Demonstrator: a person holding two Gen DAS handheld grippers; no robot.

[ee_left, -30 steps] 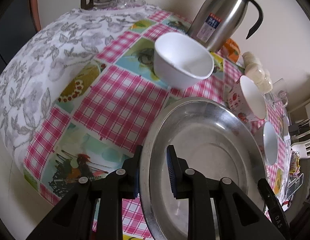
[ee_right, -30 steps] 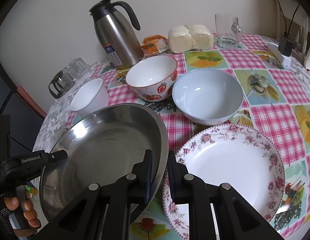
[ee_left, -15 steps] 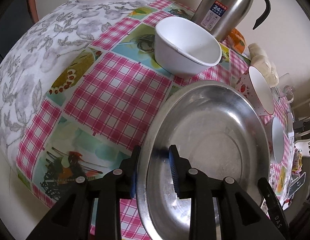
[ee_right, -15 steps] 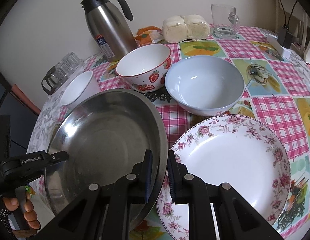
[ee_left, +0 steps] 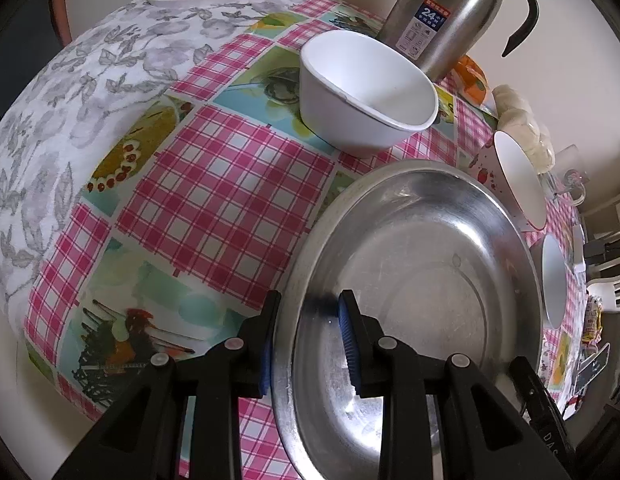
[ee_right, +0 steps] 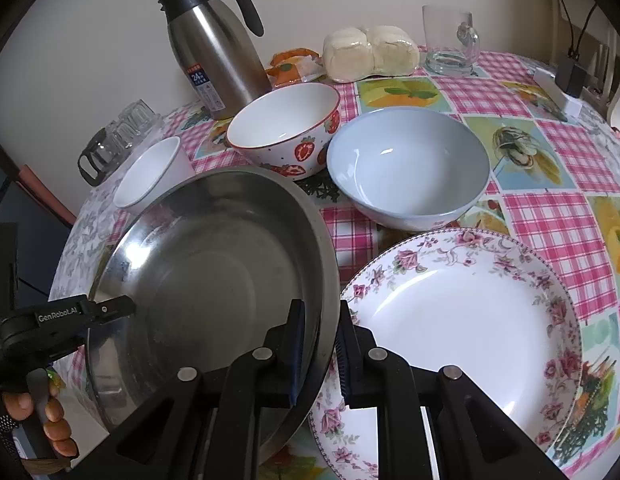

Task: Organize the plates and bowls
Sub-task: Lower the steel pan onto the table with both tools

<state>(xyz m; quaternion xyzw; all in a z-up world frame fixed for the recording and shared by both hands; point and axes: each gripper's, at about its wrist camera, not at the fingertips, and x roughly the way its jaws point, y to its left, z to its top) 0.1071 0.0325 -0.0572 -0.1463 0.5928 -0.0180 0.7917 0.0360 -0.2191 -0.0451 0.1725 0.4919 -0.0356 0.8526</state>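
A wide steel plate (ee_left: 421, 280) sits at the near left of the table, tilted, with its right edge over the rim of a floral plate (ee_right: 461, 320). My right gripper (ee_right: 319, 344) is shut on the steel plate's (ee_right: 214, 264) right rim. My left gripper (ee_left: 306, 340) straddles the left rim; its outer pad is at the rim and its inner pad stands a little off the metal. Behind are a white bowl (ee_left: 365, 84), a strawberry bowl (ee_right: 286, 120) and a pale blue bowl (ee_right: 409, 164), all upright.
A steel thermos jug (ee_right: 214, 48), wrapped buns (ee_right: 369, 56) and a glass mug (ee_right: 449, 36) stand along the back by the wall. Upturned glasses and a glass pot (ee_right: 118, 136) are at the far left. The table edge curves close under both grippers.
The left jaws have spread slightly around the steel plate's rim. The right gripper keeps its hold, and the plate has hardly shifted.
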